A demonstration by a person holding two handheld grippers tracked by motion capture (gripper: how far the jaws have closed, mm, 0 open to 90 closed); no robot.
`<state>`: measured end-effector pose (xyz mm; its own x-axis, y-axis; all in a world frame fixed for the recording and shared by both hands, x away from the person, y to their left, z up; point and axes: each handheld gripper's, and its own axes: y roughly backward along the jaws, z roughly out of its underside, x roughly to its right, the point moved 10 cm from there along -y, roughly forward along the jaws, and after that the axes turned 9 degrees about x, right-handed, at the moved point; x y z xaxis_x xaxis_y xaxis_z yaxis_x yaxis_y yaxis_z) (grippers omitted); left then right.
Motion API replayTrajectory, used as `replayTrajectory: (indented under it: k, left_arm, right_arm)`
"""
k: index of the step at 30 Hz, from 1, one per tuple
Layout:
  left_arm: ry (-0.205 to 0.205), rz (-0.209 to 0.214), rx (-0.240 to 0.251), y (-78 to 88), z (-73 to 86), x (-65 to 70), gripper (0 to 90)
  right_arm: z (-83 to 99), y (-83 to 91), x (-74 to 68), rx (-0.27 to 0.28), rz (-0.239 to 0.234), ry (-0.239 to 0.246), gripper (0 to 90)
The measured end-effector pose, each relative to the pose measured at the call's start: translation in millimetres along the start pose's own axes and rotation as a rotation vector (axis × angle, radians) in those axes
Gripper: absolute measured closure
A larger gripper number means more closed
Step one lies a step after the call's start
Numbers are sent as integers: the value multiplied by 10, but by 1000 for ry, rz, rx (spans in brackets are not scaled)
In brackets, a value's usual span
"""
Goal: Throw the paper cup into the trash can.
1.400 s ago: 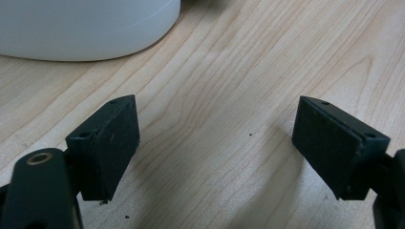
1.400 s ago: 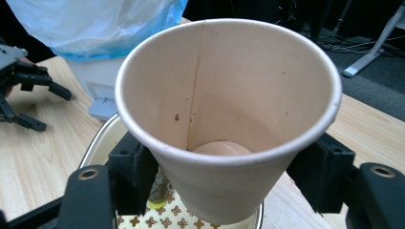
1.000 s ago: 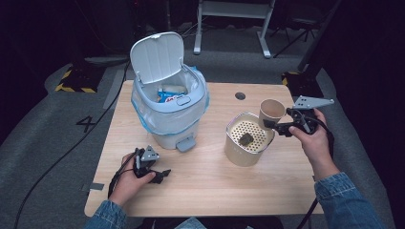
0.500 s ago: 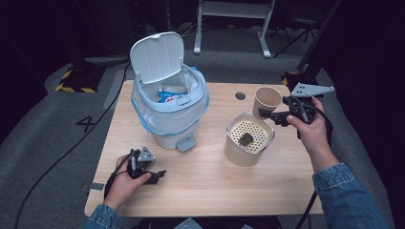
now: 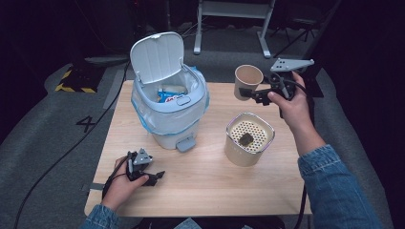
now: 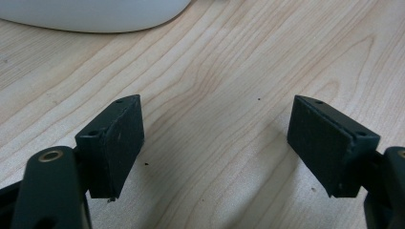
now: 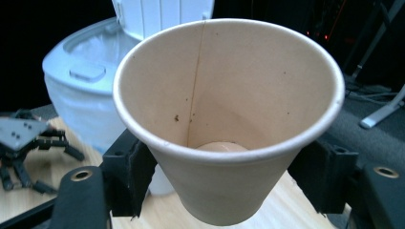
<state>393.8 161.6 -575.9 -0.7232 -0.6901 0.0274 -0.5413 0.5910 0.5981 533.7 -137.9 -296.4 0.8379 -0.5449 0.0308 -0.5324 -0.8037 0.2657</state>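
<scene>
Dark floor all round the pale wooden tabletop. Near the front left corner, my left gripper rests, jaws wide apart on nothing. Toward the back right corner my right gripper clamps the tan paper cup, lifted off the wood. I'd keep it upright, carry it over the open white pedal bin, then release.
</scene>
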Motion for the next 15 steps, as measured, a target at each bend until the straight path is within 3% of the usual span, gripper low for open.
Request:
replayTrajectory:
  k: [6, 15]
  left_arm:
    - [-6, 7, -1, -8, -5, -3, 196]
    - [-4, 5, 1, -12, -9, -3, 192]
  right_arm:
    - [-138, -227, -43, -5, -2, 15, 296]
    - [-370, -589, -217, 68, -27, 32, 293]
